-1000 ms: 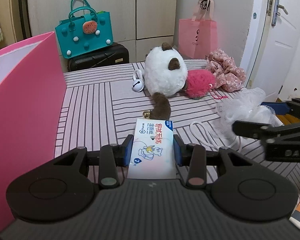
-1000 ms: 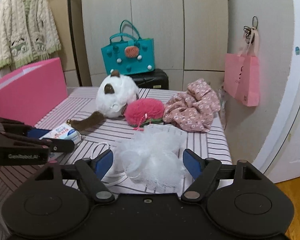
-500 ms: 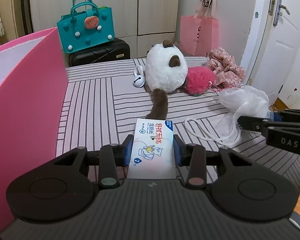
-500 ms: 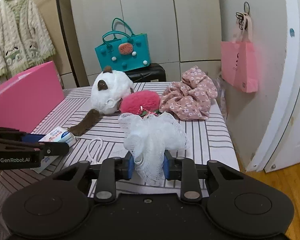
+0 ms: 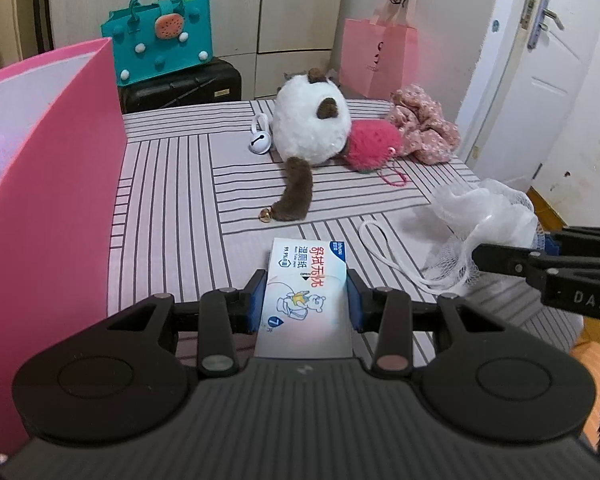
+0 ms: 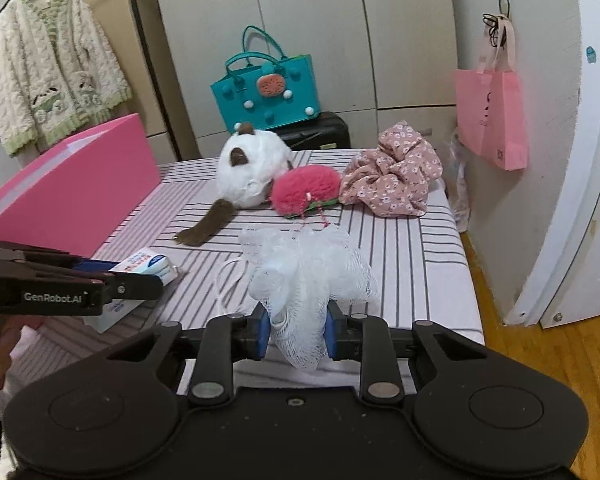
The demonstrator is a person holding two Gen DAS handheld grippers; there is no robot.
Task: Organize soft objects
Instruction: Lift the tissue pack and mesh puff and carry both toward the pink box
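- Bath pouf [image 6: 300,276], white mesh: clamped between the blue pads of the right gripper [image 6: 295,334]. One second ago the jaws stood wide apart around it with the pouf lying on the bed; half a second ago they were closed on it. The mesh now bunches above the pads with its lower part hanging between them.
- Judgement: the grasp is complete and the pouf appears lifted clear of the striped bedcover [image 6: 400,248]; the transfer step can begin.
- Cord loop [image 5: 374,240] of the pouf trails onto the bedcover and may drag or snag.
- Wet-wipe pack [image 5: 306,288]: pinched flat between the pads of the left gripper [image 5: 306,300], unchanged across all three moments. In the left wrist view its front end sits low over the bedcover; contact cannot be judged.
- Pink box [image 5: 48,184] stands just beside the left gripper, open at the top; judged the likely destination for both items.
- Not yet handled: white plush cat [image 6: 252,172], red fuzzy pouch [image 6: 306,192], floral scrunchie [image 6: 394,176], bell [image 5: 259,142].
- Readable writing: "GenRobot.AI" on the left gripper body, "DAS" on the right gripper body, "OPEN" with an arrow, Chinese characters, a cartoon bear and the numeral 7 on the pack.
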